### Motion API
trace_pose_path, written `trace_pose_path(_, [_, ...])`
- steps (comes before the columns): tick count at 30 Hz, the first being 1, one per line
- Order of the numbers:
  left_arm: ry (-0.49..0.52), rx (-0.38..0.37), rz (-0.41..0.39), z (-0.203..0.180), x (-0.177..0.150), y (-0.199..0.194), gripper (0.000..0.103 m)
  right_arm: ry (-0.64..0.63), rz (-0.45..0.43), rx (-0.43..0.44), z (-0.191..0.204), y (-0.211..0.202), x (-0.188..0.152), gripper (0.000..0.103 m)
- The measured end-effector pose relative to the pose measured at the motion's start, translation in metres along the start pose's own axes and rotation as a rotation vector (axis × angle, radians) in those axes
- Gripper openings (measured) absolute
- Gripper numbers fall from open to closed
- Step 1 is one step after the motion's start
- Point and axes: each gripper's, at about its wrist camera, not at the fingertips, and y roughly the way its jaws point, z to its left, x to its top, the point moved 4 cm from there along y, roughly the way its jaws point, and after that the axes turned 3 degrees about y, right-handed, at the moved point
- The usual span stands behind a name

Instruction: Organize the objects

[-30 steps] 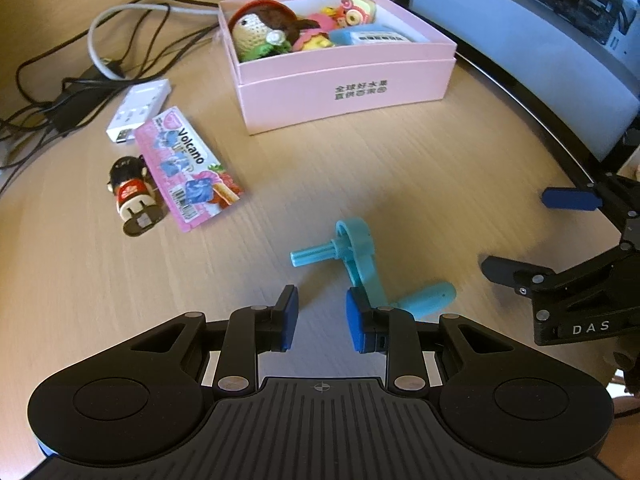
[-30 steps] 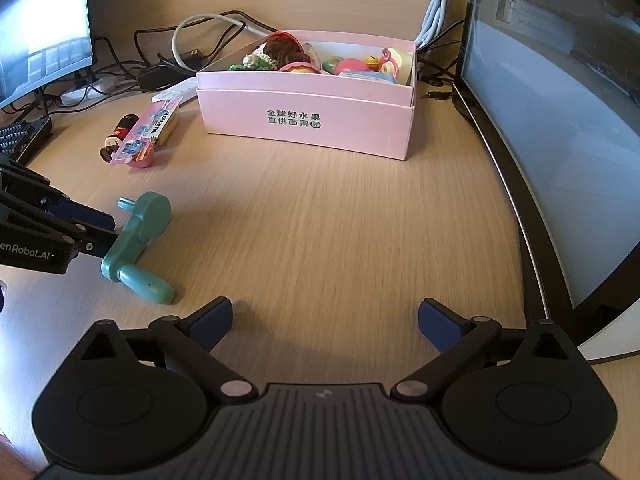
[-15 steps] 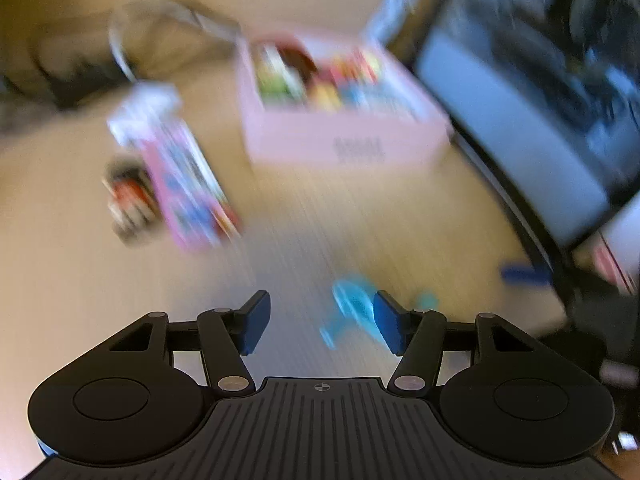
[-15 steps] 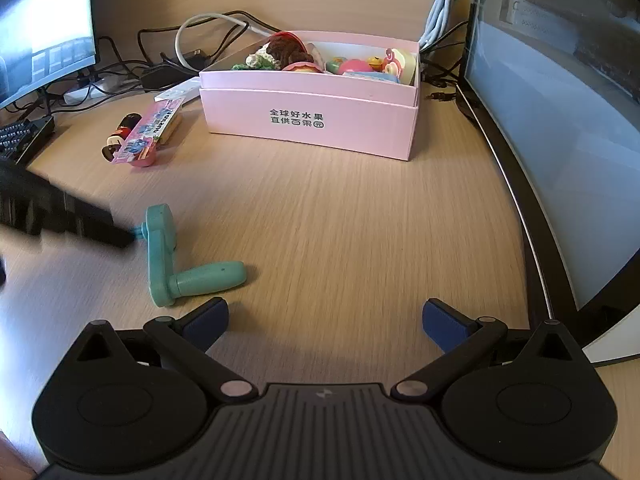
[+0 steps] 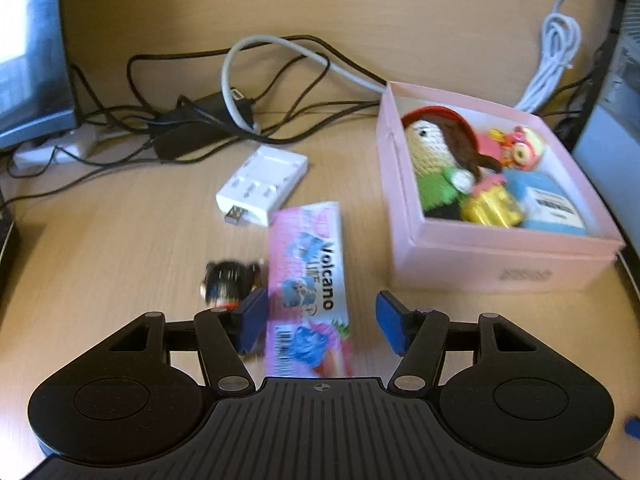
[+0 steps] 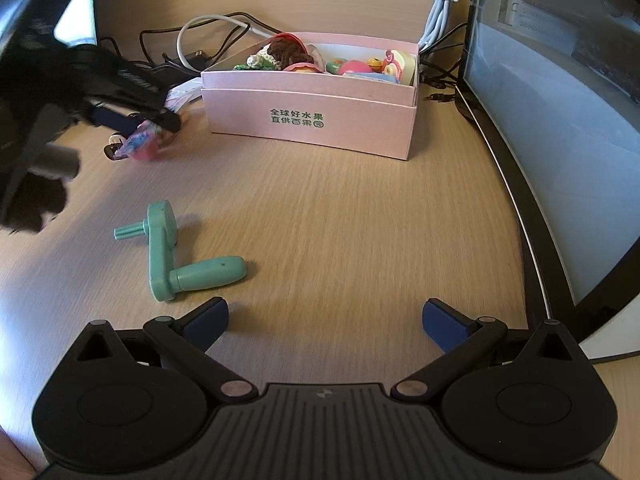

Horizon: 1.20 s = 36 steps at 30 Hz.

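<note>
My left gripper [image 5: 320,326] is open, its jaws on either side of a pink Volcano packet [image 5: 308,280] that lies flat on the desk. A small black and red figure [image 5: 230,284] lies just left of the packet. The pink box [image 5: 500,258] holding a crochet doll [image 5: 436,160] and several toys stands to the right. My right gripper [image 6: 325,320] is open and empty above the desk. A teal crank handle [image 6: 172,256] lies on the desk just ahead and left of it. The left gripper [image 6: 132,116] appears blurred in the right wrist view, over the packet [image 6: 142,142].
A white charger [image 5: 262,186] lies behind the packet, with tangled black and white cables [image 5: 240,92] beyond. A monitor [image 6: 560,120] runs along the right edge of the desk. Another screen [image 5: 28,52] stands at the far left. The pink box [image 6: 312,108] stands ahead of the right gripper.
My left gripper let go of the teal crank, opened wider and swung left and forward to the Volcano packet. The crank turned on the desk. My right gripper stayed open and almost still.
</note>
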Motion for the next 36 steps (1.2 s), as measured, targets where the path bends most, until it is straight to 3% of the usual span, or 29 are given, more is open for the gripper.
trace_pose_path(4, [-0.009,-0.006,0.056,0.000,0.007,0.021,0.065,0.002,-0.002,-0.002,-0.002,-0.004,-0.003,0.103])
trace_pose_path(8, [0.047,0.009,0.051,-0.007,0.007,0.025,0.064,0.007,-0.005,-0.006,-0.003,-0.005,-0.004,0.103])
trace_pose_path(11, [0.071,0.007,0.036,-0.009,0.009,0.024,0.046,0.011,-0.013,-0.012,-0.002,-0.006,-0.005,0.103])
trace_pose_path(15, [0.081,-0.008,0.049,-0.008,0.006,0.018,0.045,0.028,-0.029,-0.021,-0.002,-0.006,-0.007,0.103])
trace_pose_path(19, [0.058,-0.094,0.052,-0.004,-0.007,-0.001,0.044,0.039,-0.007,-0.032,-0.001,-0.004,-0.003,0.103])
trace_pose_path(21, [0.060,-0.137,0.052,-0.001,-0.019,-0.018,0.027,0.021,0.002,-0.020,-0.001,-0.002,0.000,0.103])
trace_pose_path(24, [0.080,-0.178,0.054,0.008,-0.044,-0.049,0.027,0.028,0.024,0.006,-0.003,-0.002,0.005,0.103])
trace_pose_path(26, [0.098,-0.188,0.070,0.014,-0.062,-0.065,0.027,0.049,-0.012,0.045,0.001,-0.010,0.012,0.103])
trace_pose_path(30, [0.076,-0.189,0.121,0.031,-0.086,-0.081,0.026,-0.029,-0.071,0.099,0.033,-0.016,0.028,0.103])
trace_pose_path(36, [0.049,-0.167,0.114,0.052,-0.096,-0.099,0.026,-0.202,-0.055,0.151,0.102,0.006,0.035,0.097])
